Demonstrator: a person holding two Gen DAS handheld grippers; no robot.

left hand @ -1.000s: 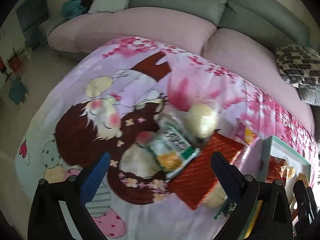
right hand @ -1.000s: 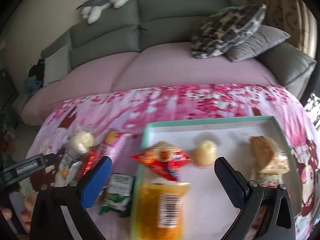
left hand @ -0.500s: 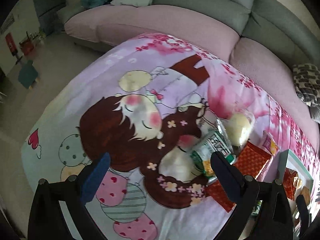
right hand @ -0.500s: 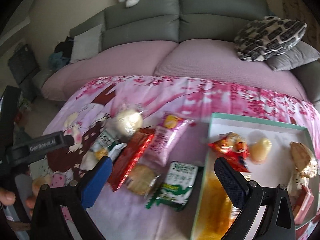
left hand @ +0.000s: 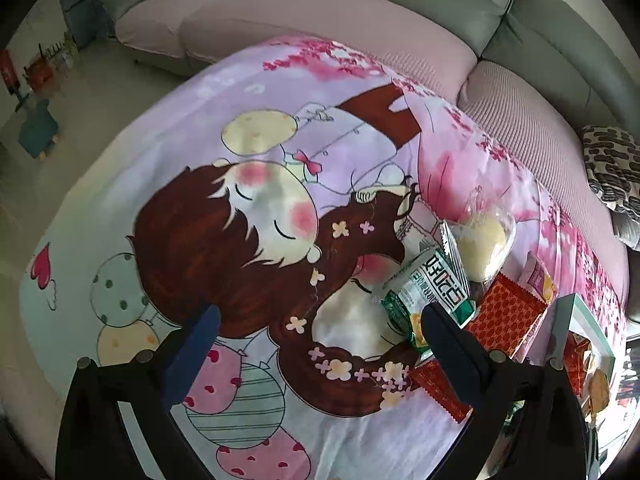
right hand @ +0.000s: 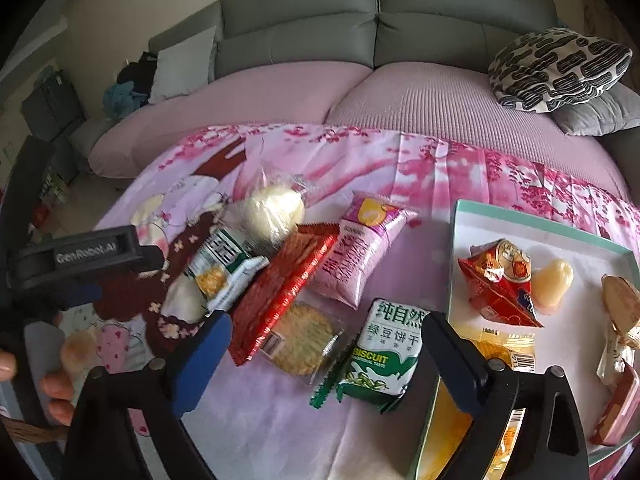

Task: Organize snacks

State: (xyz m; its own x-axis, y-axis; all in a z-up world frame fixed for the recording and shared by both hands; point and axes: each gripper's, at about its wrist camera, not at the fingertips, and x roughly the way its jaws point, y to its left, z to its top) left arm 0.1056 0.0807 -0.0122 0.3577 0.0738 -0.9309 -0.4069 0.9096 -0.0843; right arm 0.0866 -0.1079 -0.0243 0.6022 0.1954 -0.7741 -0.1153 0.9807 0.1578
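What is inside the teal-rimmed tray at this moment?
The tray holds a red foil packet, a pale wrapped sweet, a yellow packet and a brown wrapped pastry. Its near part is hidden behind the right gripper.

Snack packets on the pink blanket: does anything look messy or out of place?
Yes. Several lie in a loose overlapping heap outside the tray: the red packet leans across the round cracker, with the green biscuit pack askew beside it. Nothing looks spilled or torn.

Grey sofa [right hand: 376, 24] with pink seat cover [right hand: 280, 92] — patterned cushion [right hand: 556, 68], beige wall [right hand: 120, 12]
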